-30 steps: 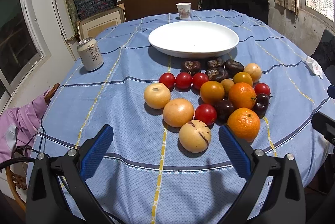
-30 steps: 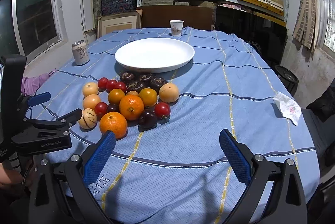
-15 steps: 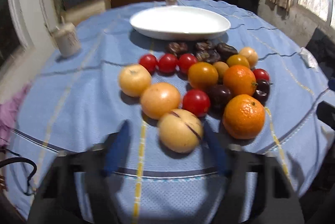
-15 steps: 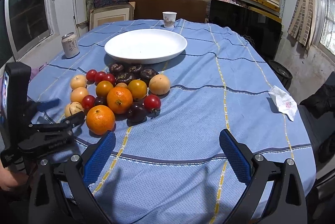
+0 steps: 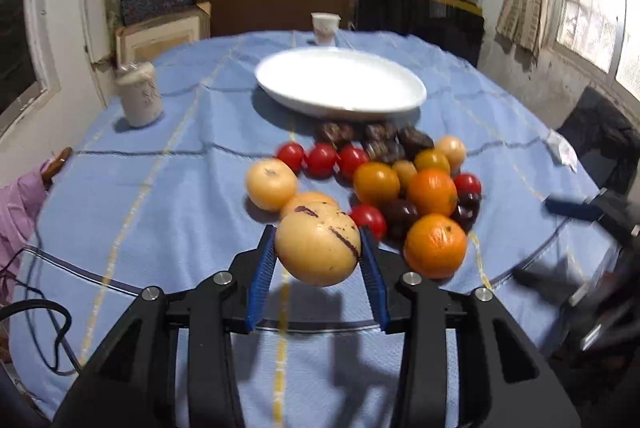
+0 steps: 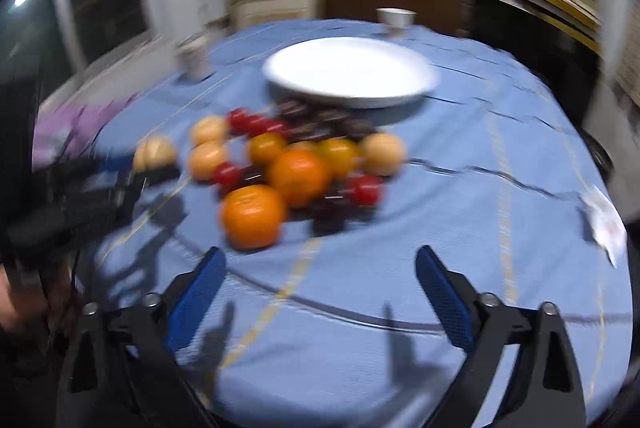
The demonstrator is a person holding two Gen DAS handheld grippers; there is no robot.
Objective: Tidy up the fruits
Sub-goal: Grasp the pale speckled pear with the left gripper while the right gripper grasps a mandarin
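My left gripper [image 5: 318, 240] is closing its blue pads on a pale yellow fruit with dark stripes [image 5: 318, 252]. Both pads touch its sides, and it hangs just above the blue cloth. Behind it lies the pile of yellow fruits, red tomatoes, dark fruits and oranges [image 5: 435, 246]. Farther back stands an empty white plate [image 5: 340, 83]. In the blurred right wrist view, my right gripper [image 6: 320, 256] is wide, its jaws closing slightly on nothing, just short of the nearest orange [image 6: 252, 214]. The left gripper [image 6: 120, 171] shows there at the left with the striped fruit [image 6: 154, 153].
A drink can [image 5: 138, 95] stands at the table's left and a paper cup [image 5: 325, 25] behind the plate. A crumpled tissue [image 5: 562, 149] lies near the right edge. Pink cloth [image 5: 16, 211] and a cable hang off the left edge. Shelves fill the back wall.
The left jaws went from wide to clamped around the striped fruit and raised it off the cloth. The right gripper swung closer to the fruit pile and narrowed a little.
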